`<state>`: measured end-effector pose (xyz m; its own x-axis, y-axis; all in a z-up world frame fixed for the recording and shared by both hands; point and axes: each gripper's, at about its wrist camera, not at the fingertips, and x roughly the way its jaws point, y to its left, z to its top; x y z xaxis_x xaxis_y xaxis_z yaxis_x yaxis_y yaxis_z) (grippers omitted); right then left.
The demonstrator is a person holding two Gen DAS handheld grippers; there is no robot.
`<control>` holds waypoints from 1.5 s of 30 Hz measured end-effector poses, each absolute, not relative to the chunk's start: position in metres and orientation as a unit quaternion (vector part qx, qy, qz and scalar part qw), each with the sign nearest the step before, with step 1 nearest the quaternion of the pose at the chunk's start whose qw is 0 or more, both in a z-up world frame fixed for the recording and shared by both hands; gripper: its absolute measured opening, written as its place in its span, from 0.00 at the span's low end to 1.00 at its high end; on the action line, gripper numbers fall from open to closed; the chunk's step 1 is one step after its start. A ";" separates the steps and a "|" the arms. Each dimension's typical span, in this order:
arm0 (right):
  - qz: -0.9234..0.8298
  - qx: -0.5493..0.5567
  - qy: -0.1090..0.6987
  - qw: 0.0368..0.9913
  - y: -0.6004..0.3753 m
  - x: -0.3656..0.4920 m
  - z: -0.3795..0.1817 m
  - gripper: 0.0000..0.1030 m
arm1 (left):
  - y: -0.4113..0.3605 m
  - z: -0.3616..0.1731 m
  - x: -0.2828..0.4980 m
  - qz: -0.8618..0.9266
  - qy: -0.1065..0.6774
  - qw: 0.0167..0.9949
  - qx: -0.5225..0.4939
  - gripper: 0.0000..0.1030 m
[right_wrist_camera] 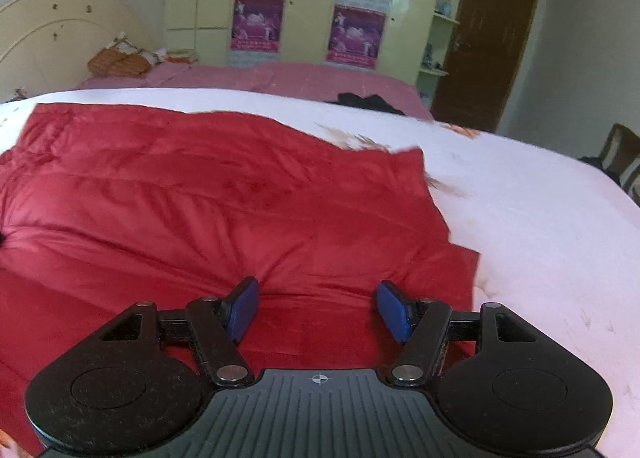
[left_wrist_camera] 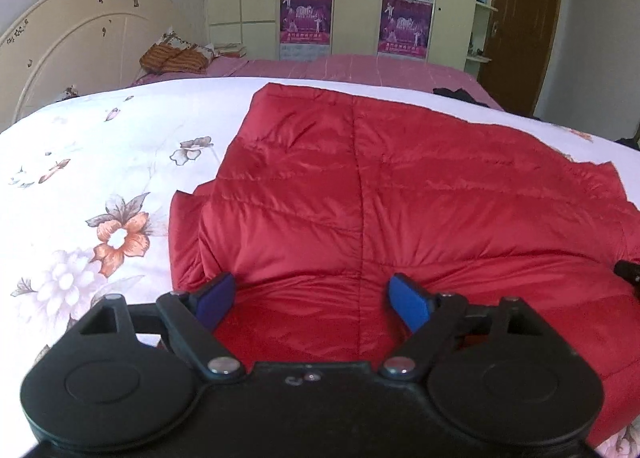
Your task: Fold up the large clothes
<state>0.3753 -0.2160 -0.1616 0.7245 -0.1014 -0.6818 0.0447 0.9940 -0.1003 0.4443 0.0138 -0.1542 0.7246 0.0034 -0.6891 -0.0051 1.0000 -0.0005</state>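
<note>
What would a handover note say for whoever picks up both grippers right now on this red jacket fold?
Left gripper: open, nothing between its pads, poised over the near left part of the red puffer jacket.
Right gripper: open, nothing held, over the jacket's near right part.
Jacket: lies spread on the white floral bedspread, puffed up and wrinkled along the near side, with layered edges at both sides that suggest the sides are already turned in; I cannot be sure.
Done: jacket laid out, perhaps a first fold.
Left: grip the near edge with both grippers and fold it toward the far edge, then flatten.
</note>
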 end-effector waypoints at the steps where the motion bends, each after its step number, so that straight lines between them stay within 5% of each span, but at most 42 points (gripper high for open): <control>1: -0.043 -0.035 0.369 0.928 -0.219 0.374 -0.164 0.62 | 0.014 -0.155 0.445 0.003 0.372 0.928 0.000 0.82; 20: 0.026 -0.016 0.341 0.940 -0.211 0.329 -0.114 0.62 | 0.006 -0.126 0.420 0.006 0.373 0.928 0.002 0.83; 33: -0.006 -0.015 0.382 0.924 -0.218 0.285 -0.131 0.62 | 0.024 -0.127 0.361 0.011 0.385 0.923 -0.017 0.84; 37: -0.025 0.010 0.388 0.921 -0.236 0.265 -0.120 0.63 | 0.039 -0.116 0.348 0.014 0.386 0.920 -0.067 0.91; 40: -0.043 0.027 0.403 0.914 -0.248 0.251 -0.122 0.94 | 0.051 -0.122 0.341 0.015 0.407 0.906 -0.115 0.93; 45: -0.032 0.128 0.422 0.897 -0.268 0.241 -0.126 0.95 | 0.073 -0.148 0.351 -0.012 0.433 0.870 -0.234 0.92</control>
<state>0.2406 -0.2684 -0.1262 0.6413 0.0512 -0.7656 0.1658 0.9650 0.2033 0.3512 0.0726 -0.1480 0.6241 -0.2238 -0.7486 -0.1821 0.8901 -0.4179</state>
